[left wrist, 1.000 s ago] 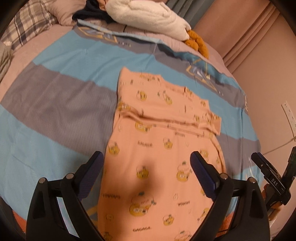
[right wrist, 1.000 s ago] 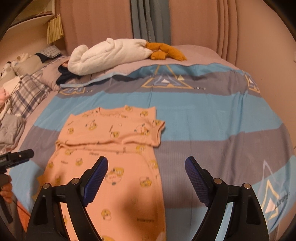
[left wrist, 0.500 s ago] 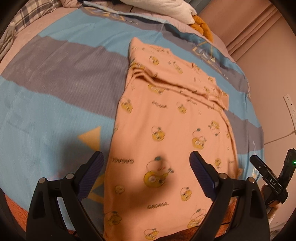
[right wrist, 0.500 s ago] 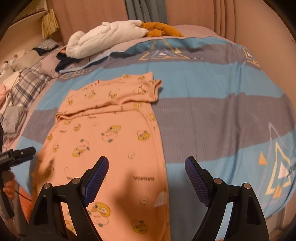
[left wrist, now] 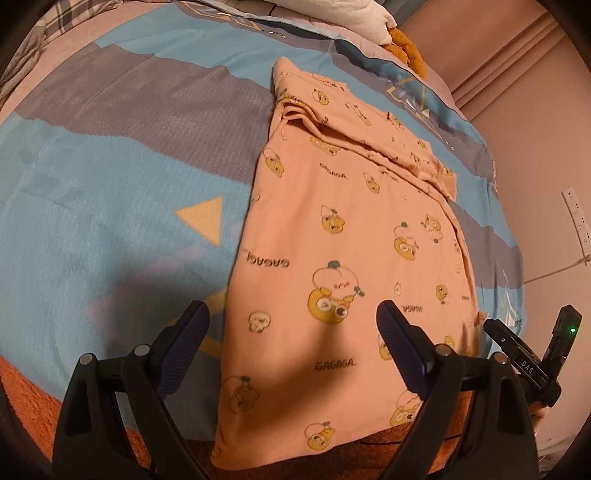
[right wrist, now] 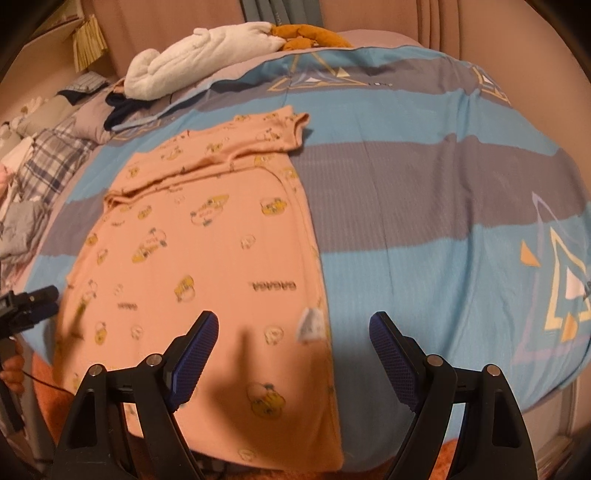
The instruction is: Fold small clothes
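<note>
Garment: peach cartoon-print cotton top [left wrist: 343,236] flat on striped blue-grey quilt [left wrist: 110,206] (sleeves folded in).
L gripper [left wrist: 291,325]: wide, empty.
R gripper [right wrist: 293,332]: wide, empty.

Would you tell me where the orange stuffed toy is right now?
In the right wrist view, the orange stuffed toy lies at the bed's far end, touching the white towel.

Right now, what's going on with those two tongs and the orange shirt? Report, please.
Left tongs open, empty, over the near hem. Right tongs open, empty, over the shirt's edge. Orange shirt flat on the bed, far end already folded over. Nothing in the way.
</note>
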A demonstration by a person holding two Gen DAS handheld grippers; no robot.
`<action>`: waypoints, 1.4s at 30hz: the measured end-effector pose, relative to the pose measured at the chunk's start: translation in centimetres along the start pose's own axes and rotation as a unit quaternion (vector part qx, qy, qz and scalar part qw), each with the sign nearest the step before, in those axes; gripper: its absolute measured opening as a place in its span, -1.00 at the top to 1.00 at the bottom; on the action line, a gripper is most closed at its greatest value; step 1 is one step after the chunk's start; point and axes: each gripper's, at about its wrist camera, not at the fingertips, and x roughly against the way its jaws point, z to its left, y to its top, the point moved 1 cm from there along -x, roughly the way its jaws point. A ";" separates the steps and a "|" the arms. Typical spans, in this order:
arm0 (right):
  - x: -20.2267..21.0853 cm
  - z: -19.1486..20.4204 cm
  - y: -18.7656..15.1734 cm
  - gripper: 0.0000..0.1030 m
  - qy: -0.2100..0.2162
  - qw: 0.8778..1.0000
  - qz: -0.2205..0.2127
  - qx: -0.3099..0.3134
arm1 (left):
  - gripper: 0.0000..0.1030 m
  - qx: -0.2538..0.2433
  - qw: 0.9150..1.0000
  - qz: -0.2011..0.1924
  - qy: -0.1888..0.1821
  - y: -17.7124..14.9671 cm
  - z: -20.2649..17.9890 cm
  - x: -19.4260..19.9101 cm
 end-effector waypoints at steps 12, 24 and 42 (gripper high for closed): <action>-0.2 -1.5 -2.9 -0.64 -0.005 0.999 0.025 -0.041 | -0.70 -0.002 0.999 0.016 -0.028 -2.1 0.7 0.2; 0.1 -1.9 -5.1 -0.55 0.001 0.997 0.048 -0.057 | -0.56 -0.009 0.997 0.046 -0.055 -4.3 0.8 0.5; 0.3 -0.8 -6.6 0.15 0.005 0.996 0.086 -0.034 | 0.16 -0.045 0.993 0.094 -0.060 -6.1 1.0 0.3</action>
